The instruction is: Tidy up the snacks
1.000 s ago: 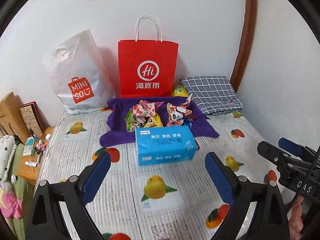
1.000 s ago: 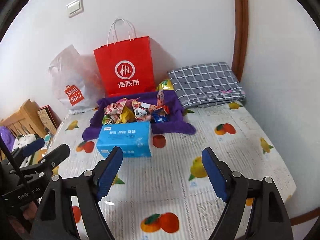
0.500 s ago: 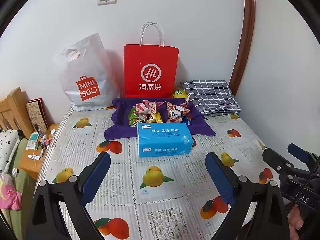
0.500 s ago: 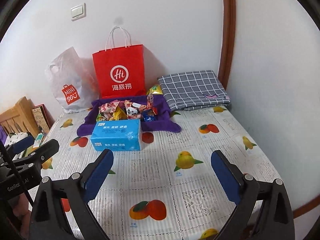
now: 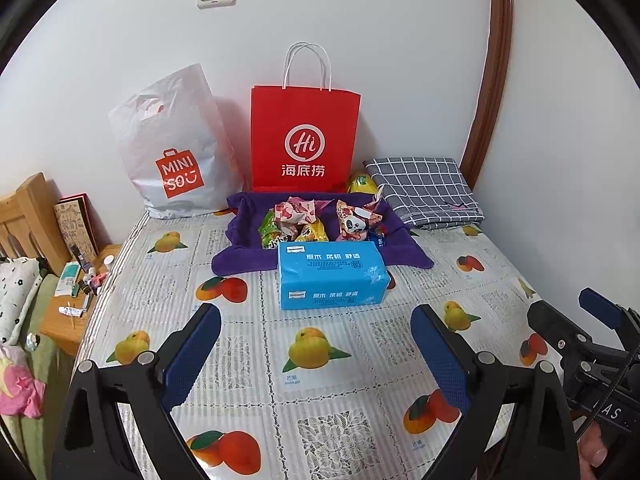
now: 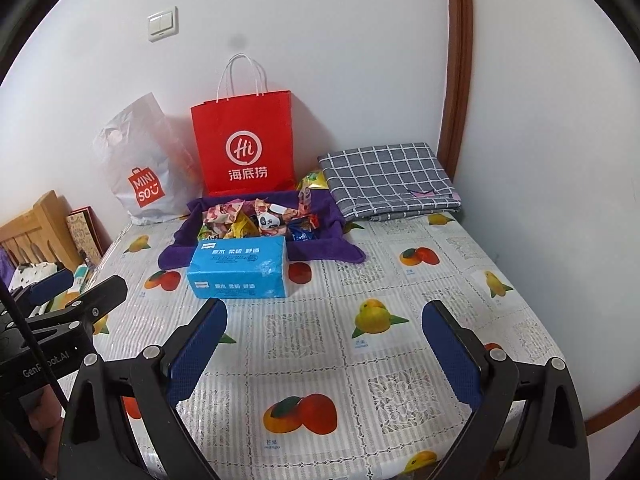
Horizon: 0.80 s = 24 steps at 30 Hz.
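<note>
Both grippers, left gripper [image 5: 316, 354] and right gripper [image 6: 324, 350], hover spread wide w/ nothing between them. Snacks [image 5: 320, 222] sit heaped on a purple cloth [image 5: 240, 256], behind a blue tissue pack [image 5: 332, 276] (blocking approach). Best: reach over it, pinch one packet.

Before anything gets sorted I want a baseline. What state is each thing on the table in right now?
Left gripper: open, holding nothing.
Right gripper: open, holding nothing.
Snacks: heaped loosely on the purple cloth, unsorted.
Blue tissue pack: lying flat, sealed, in front of the snacks.
Red paper bag: upright against the wall.
White plastic bag: standing, leaning on the wall.
Checked cloth: folded flat.
</note>
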Available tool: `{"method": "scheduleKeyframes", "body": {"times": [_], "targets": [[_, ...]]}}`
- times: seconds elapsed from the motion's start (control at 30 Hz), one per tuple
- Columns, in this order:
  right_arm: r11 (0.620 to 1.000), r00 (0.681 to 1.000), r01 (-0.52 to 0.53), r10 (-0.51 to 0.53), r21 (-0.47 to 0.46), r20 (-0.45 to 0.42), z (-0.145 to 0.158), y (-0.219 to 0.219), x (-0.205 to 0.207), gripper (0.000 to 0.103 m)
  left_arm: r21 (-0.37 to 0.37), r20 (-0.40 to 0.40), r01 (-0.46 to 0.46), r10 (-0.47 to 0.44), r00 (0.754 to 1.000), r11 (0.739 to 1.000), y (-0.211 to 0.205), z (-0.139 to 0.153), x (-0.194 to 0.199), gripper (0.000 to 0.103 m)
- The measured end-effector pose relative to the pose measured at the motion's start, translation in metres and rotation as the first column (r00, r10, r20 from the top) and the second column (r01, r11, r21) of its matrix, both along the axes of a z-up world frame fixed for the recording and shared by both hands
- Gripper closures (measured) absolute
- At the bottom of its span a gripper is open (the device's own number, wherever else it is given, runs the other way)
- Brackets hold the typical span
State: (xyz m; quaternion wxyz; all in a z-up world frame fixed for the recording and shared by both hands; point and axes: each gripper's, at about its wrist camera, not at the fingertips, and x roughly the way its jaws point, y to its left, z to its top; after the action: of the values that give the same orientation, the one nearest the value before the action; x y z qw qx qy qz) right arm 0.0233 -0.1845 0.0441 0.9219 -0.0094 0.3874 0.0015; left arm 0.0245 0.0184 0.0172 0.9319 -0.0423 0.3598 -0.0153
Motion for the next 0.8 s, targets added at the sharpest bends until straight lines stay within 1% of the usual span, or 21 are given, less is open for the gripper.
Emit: {"method": "scheduleKeyframes", "body": {"times": [0.8], "targets": [[1.0,1.0,0.005,-0.005,-0.005,0.015,0.0049,-0.0016,-0.0006,0.006,0.002,0.003,0.003,-0.003,1.0,1.0,-0.0014,0.0004,-0.0001,0.007]]}}
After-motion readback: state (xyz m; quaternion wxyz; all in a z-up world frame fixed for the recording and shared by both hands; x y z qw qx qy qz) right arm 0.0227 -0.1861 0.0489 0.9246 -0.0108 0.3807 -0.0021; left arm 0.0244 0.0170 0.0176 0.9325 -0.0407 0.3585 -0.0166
